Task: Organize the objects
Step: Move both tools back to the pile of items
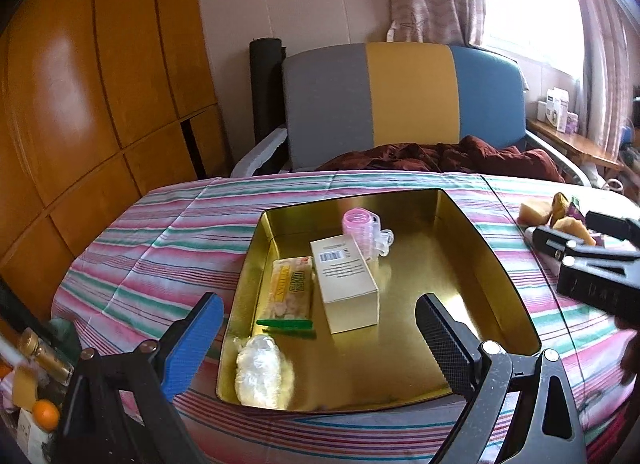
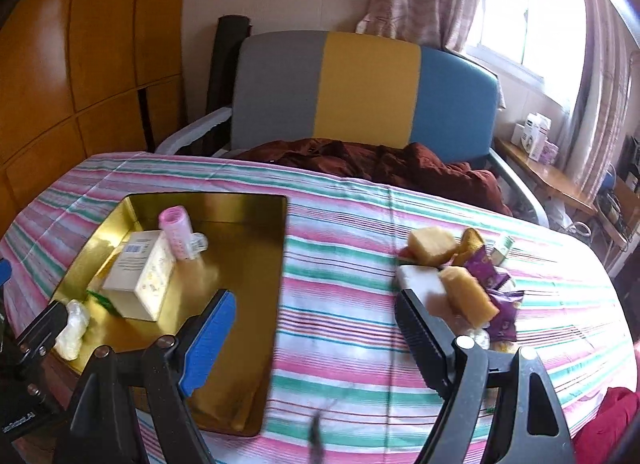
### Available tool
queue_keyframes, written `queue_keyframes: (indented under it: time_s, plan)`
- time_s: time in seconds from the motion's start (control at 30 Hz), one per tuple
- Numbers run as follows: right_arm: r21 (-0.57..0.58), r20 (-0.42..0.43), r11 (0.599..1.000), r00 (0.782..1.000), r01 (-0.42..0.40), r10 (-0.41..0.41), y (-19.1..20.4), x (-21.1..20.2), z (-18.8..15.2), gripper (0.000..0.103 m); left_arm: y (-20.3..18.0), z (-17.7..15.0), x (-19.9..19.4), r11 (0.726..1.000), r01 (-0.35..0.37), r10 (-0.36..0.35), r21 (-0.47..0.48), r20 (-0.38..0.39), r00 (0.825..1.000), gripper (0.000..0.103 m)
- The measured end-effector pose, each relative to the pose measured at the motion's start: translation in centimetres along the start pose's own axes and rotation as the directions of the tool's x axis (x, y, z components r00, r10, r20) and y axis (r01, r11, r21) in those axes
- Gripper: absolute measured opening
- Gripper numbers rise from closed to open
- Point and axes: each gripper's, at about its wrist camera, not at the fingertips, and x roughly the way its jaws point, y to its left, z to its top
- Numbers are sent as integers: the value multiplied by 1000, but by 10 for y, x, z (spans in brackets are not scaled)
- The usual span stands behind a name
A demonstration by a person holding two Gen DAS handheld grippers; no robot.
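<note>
A gold metal tray (image 1: 472, 264) lies on the striped tablecloth; it also shows at the left of the right wrist view (image 2: 248, 264). In it lie a white box (image 1: 348, 288), a pink bottle (image 1: 362, 234), a yellow snack packet (image 1: 290, 288), a green clip (image 1: 286, 325) and a clear plastic wad (image 1: 260, 372). My left gripper (image 1: 320, 340) is open and empty over the tray's near edge. My right gripper (image 2: 316, 328) is open and empty above the cloth, beside a pile of yellow sponge blocks (image 2: 466, 296), purple wrappers (image 2: 490, 268) and a white block (image 2: 420, 280).
A grey, yellow and blue chair (image 2: 360, 92) with a dark red cloth (image 2: 380, 164) stands behind the table. Wooden cabinets (image 1: 80, 104) are at the left. A side shelf with boxes (image 2: 536, 140) is at the right under the window. Small bottles (image 1: 44, 352) stand at the lower left.
</note>
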Motion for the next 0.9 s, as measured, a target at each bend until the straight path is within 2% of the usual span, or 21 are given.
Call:
queue_keyframes:
  time_s: [0.33,0.57,0.8,0.9]
  plan:
    - [49,-11,994,995,99,-99,-67,7,11,83,-20,0,3,998,20,-19,54,-16,1000,97]
    - [119,-15,974,981,192,-192,-140,19,28,83,-37,-1,6,994,63,-60,90,-31,998,97]
    - [286,-78,919,963,271,-259,-230,43,21,83,-59,1,10,981,142,-135,130,-58,989,97]
    - [409,-113,875,966,259,-233,-259,48,9,83,-71,6,14,974,179,-171,138,-67,983,97]
